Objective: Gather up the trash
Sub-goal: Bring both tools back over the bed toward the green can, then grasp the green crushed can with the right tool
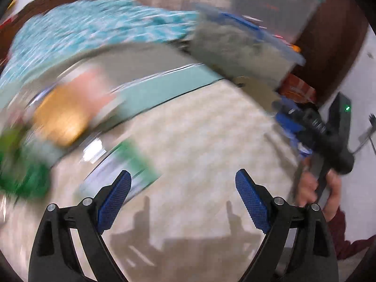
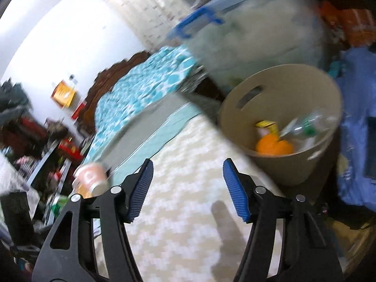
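Blue-padded black tongs fill the bottom of both views, and each pair is spread with nothing between its pads: the left gripper (image 1: 183,195) gapes wide over pale patterned floor matting (image 1: 199,141), and the right gripper (image 2: 188,188) stands partly open over the same matting, also empty.

The trash divides into two lots. Some already lies in the round tan bin with slot handles (image 2: 246,89): an orange lump (image 2: 273,146), a yellow-and-white packet (image 2: 268,127) and a clear plastic bottle with a green label (image 2: 310,123), all at its bottom. More is loose on the matting to the left: a peach-and-orange can lying on its side (image 2: 90,178), seen from the left wrist as a blurred orange shape, and a green-and-white wrapper (image 1: 134,162) just beyond the left gripper's left finger, with another green smear at the frame edge that is too blurred to name.

The step in hand looks like reaching for the next piece. The left wrist view is heavily smeared, so slowing down before closing would help. The wrapper is nearest and flat; coming down steeply and pinching an edge should serve better than pressing it into the matting. The can may roll, so the pads ought to close across its round body. The person's hand (image 1: 315,188) holds the right tongs well off to the side, near the bin, a good place to receive the drop.
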Available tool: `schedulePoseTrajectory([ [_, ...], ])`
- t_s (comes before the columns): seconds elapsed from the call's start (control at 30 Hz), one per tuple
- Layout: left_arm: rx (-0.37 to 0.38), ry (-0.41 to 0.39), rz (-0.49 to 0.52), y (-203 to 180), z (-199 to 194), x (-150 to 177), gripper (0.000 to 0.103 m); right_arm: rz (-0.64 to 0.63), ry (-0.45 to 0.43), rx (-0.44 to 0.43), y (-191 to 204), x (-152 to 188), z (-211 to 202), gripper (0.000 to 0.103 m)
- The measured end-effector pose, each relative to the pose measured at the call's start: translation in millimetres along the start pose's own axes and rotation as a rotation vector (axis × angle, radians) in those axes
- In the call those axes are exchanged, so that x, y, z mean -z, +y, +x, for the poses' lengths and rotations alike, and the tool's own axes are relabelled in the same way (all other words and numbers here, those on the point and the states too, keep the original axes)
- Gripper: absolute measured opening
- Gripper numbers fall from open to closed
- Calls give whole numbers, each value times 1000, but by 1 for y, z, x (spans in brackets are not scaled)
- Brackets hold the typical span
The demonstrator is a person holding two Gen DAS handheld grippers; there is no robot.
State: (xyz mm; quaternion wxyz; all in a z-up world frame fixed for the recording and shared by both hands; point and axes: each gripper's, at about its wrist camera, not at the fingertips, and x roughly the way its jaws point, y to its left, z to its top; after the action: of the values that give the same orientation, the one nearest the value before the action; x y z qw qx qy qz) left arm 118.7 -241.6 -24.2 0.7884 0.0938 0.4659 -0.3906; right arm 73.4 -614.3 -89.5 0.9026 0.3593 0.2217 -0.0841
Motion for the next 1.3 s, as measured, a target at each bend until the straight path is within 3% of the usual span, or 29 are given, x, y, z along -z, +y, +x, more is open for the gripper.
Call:
schedulePoseTrajectory([
  [0.17,-87,-21,-189,73,-40,54,84,-96,94,-61,54,19,25,61],
  [0.33,-109,-103,-278,109,-78,75,84,-243,200,-123,125,51,49,62],
  [0.53,-35,-184,-315,136,-106,78,84,-393,275,-175,196,90,60,63],
  [0.63,-2,-290,-322,147,-142,80,85,-449,275,-174,224,101,61,75],
  [0.8,-31,-411,-374,174,-195,101,86,-565,272,-168,278,123,74,85],
  [1.0,-72,-408,-426,195,-212,138,86,-658,304,-146,328,149,110,86],
  [1.13,-73,-374,-453,204,-208,159,87,-659,298,-105,341,158,130,86],
  [1.23,-127,-334,-449,206,-196,168,87,-642,282,-66,341,161,139,86],
  [1.3,-204,-309,-433,206,-188,169,87,-637,276,-44,338,162,142,86],
])
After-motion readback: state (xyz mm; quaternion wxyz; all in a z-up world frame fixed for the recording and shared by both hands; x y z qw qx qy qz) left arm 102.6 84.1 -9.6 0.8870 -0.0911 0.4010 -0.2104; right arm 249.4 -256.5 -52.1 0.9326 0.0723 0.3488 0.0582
